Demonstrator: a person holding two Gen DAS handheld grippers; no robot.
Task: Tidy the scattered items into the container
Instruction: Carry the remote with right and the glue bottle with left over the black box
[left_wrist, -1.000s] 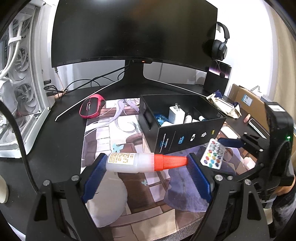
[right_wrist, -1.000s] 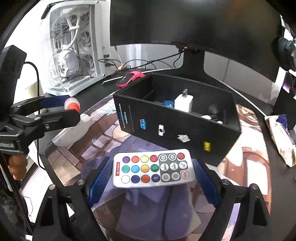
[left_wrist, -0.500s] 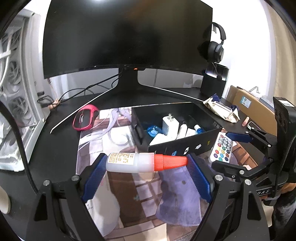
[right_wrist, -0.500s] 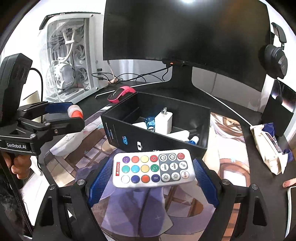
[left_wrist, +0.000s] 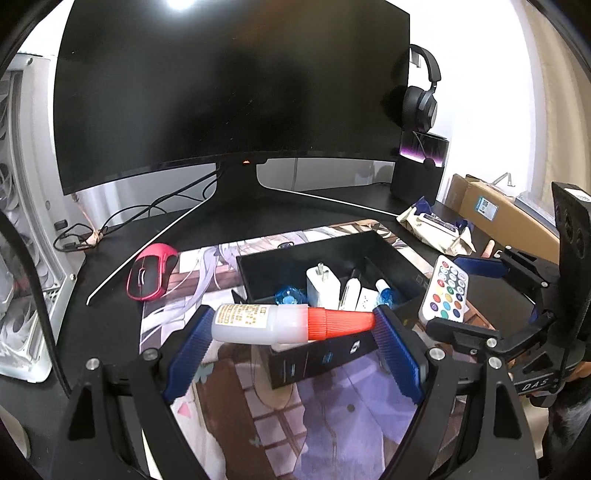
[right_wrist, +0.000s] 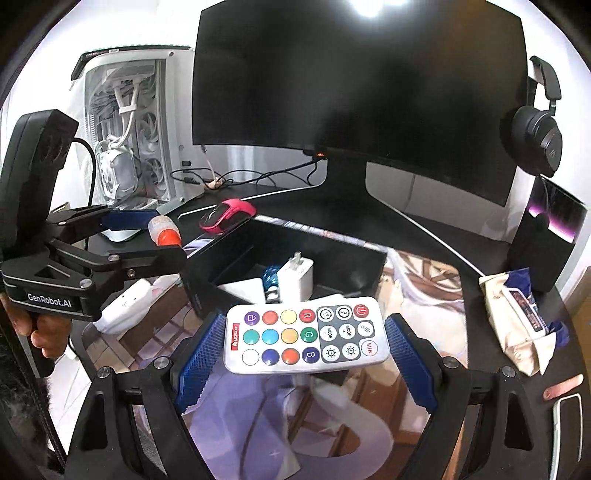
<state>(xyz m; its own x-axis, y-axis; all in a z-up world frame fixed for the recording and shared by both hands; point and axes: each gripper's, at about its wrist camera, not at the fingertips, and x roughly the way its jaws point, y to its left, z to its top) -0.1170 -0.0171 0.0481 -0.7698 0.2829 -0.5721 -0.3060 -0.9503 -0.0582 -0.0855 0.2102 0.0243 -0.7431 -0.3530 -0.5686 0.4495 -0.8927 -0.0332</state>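
Blue-pad left gripper (left_wrist: 295, 328): 1 glue bottle (left_wrist: 266, 323) | right gripper (right_wrist: 304, 339): 1 remote (right_wrist: 306, 335)

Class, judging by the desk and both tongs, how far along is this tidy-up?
Done: a charger and small bottles already sit in the black box. In hand: left tongs grip the glue bottle, right tongs the remote. Left: dropping both in.

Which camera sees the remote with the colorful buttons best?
The right wrist view: the remote lies face-up between the right tongs, every button showing. The left wrist view shows it small, tilted, off to the side.
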